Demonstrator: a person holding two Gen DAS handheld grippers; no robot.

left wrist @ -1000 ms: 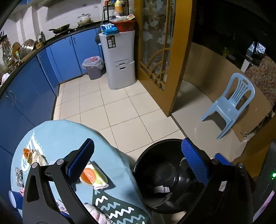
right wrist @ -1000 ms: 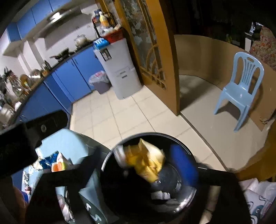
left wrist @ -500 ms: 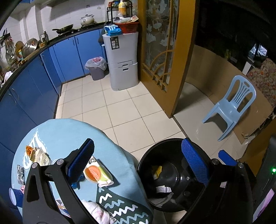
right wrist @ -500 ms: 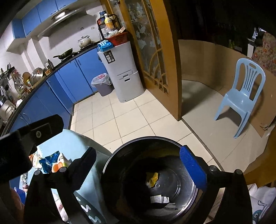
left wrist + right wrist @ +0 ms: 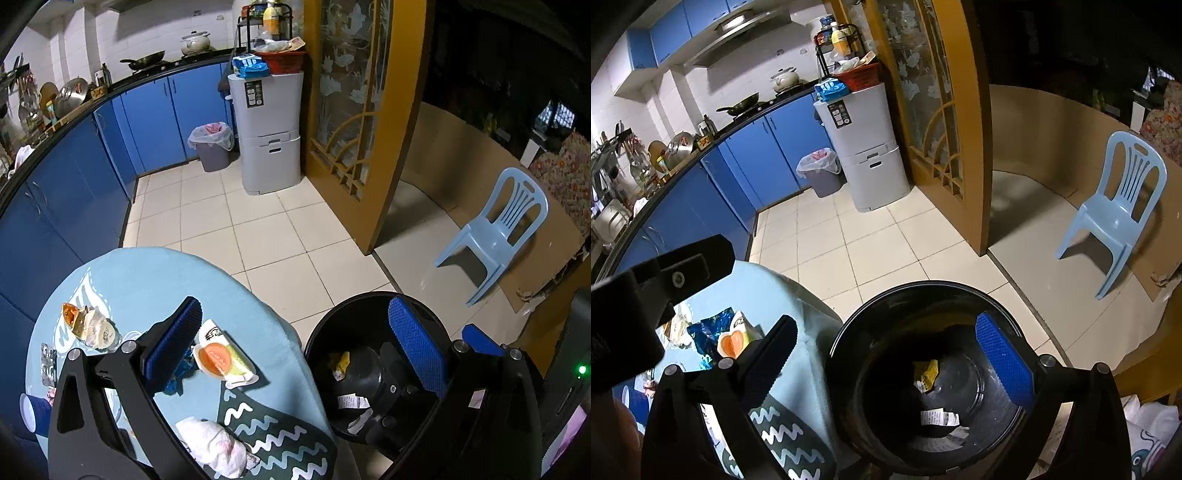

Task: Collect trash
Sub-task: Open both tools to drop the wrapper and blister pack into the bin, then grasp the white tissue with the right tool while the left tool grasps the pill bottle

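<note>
While a yellow wrapper (image 5: pixel 926 371) and paper slips (image 5: pixel 940 418) lie at the bottom of the black bin (image 5: pixel 849 332), more trash waits on the round table (image 5: pixel 147 273) just beside it: an orange-labelled packet (image 5: pixel 218 356) near the table's bin-side edge, a crumpled wrapper (image 5: pixel 86 325) toward the far edge, a white wad (image 5: pixel 212 445) at the near edge. The right gripper (image 5: pixel 886 358) hangs over the bin, jaws wide and empty. The left gripper (image 5: pixel 295 343) straddles table edge and bin, jaws wide, empty.
</note>
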